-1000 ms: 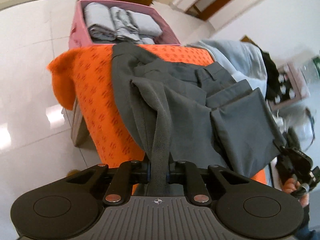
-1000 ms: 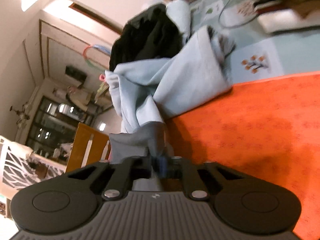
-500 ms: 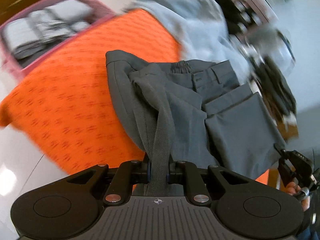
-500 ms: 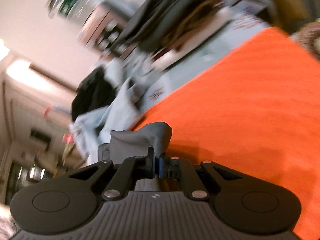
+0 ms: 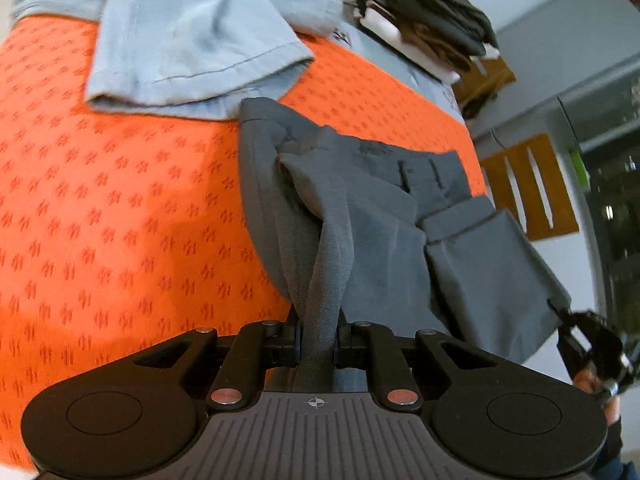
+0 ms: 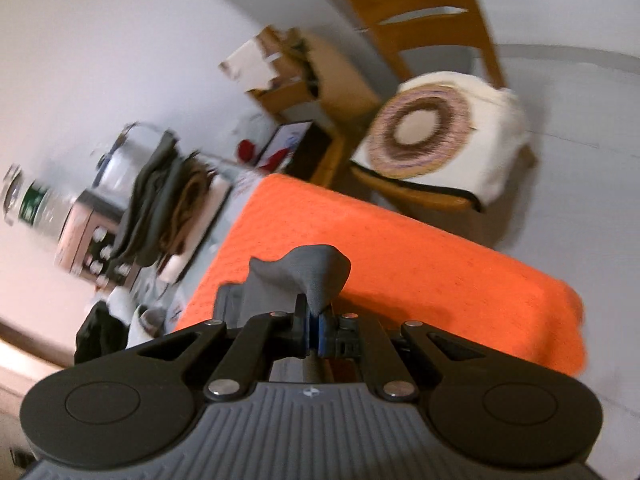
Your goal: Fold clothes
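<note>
Dark grey trousers (image 5: 372,216) lie partly folded on the table's orange cloth (image 5: 120,208), waistband away from me. My left gripper (image 5: 318,340) is shut on a bunched fold of the trousers. My right gripper (image 6: 314,330) is shut on another corner of the trousers (image 6: 308,270), held above the orange cloth (image 6: 420,268). The right gripper also shows at the right edge of the left wrist view (image 5: 592,344), holding the trousers' far corner.
A light blue garment (image 5: 192,36) lies at the cloth's far side, touching the trousers. A pile of dark and brown clothes (image 6: 160,208) sits beyond the table. A wooden chair with a round-patterned cushion (image 6: 432,136) stands by the table end.
Both grippers have swung around the table with the trousers held. The pink basket of folded clothes has left the left view; the chair has come into the right view.
</note>
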Tool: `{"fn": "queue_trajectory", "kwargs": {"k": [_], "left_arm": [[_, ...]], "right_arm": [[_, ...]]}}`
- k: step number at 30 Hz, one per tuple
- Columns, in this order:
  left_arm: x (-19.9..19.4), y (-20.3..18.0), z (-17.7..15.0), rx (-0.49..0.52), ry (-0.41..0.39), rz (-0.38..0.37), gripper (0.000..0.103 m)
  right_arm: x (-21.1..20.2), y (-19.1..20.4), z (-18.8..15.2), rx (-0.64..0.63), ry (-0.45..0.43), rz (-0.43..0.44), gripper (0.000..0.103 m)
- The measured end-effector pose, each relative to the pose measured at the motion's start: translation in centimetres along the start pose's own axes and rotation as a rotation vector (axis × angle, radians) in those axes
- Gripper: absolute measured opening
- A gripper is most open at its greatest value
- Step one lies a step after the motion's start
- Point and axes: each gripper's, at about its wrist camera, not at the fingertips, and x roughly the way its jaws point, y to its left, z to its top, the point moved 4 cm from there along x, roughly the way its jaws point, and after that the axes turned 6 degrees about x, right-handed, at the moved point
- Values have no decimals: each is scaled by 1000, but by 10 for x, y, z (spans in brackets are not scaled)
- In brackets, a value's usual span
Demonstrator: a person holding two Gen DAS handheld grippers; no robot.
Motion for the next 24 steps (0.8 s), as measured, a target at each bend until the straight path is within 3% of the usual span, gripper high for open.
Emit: {"fn": "queue_trajectory", "kwargs": {"k": [5, 10, 18, 22, 24], "left_arm": [[5, 14, 8, 23, 23, 26, 16], [13, 29, 4, -24, 7, 29, 21], [-17, 35, -8, -63, -130, 45, 36], [-25, 23, -10, -25, -150, 63, 43], [-26, 17, -11, -18, -159, 65, 47]], "right_arm": [[-5, -28, -21, 11, 5, -29, 5], [-4, -35, -28, -71, 34, -62, 10], [-26, -37, -8, -332, 22, -141, 31], [-25, -54, 10, -376, -11, -217, 37], [-18, -65, 19, -381, -15, -248, 47]]}}
